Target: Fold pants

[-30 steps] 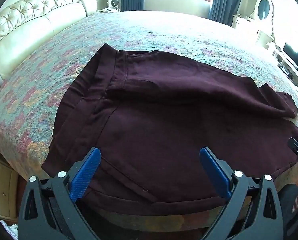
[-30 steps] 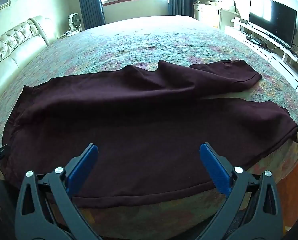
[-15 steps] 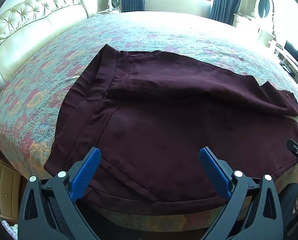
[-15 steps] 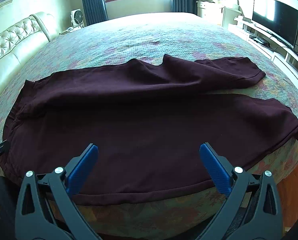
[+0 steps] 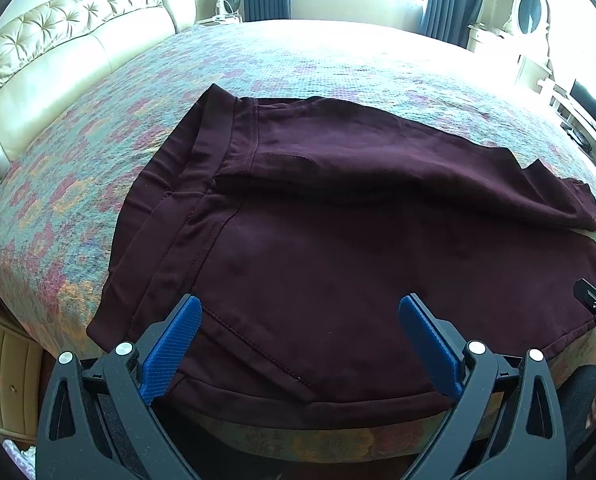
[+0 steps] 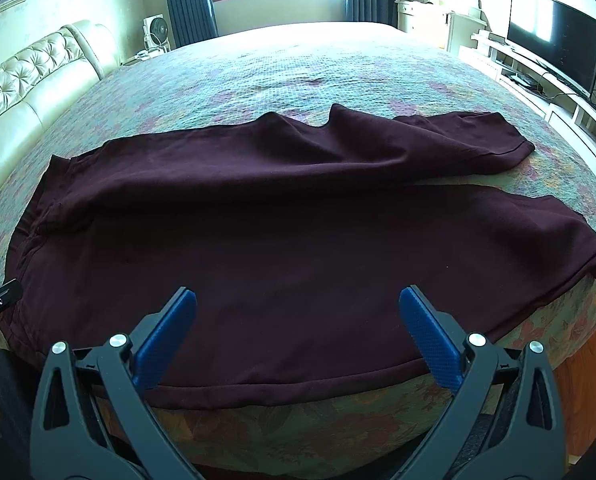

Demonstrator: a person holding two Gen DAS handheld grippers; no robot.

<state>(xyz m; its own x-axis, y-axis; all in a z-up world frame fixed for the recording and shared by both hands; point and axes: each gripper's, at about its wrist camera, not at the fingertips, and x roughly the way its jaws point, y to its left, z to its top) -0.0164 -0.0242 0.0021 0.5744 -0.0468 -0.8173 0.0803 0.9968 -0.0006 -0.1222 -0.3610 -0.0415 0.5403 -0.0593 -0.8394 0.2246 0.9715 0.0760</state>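
Along the near edge of the bed [image 6: 338, 64] lay the maroon pants [image 6: 298, 248], spread flat on the floral cover. Their long axis ran left to right across your view, with the waistband [image 5: 202, 184] toward the tufted headboard [image 5: 58, 40] on your left and the two leg cuffs pointing right, toward the television [image 6: 554, 40].

Your left gripper [image 5: 298, 344] hovered over the waistband end with its jaws spread wide and nothing between them. Your right gripper [image 6: 298, 336] hovered over the near leg, jaws equally wide and empty.

Only the left wrist view showed you the waistband seams and pocket stitching. Only the right wrist view showed you both cuffs: the far leg [image 6: 438, 140] lay rumpled and angled slightly away from the near leg, with a strip of cover visible between them.
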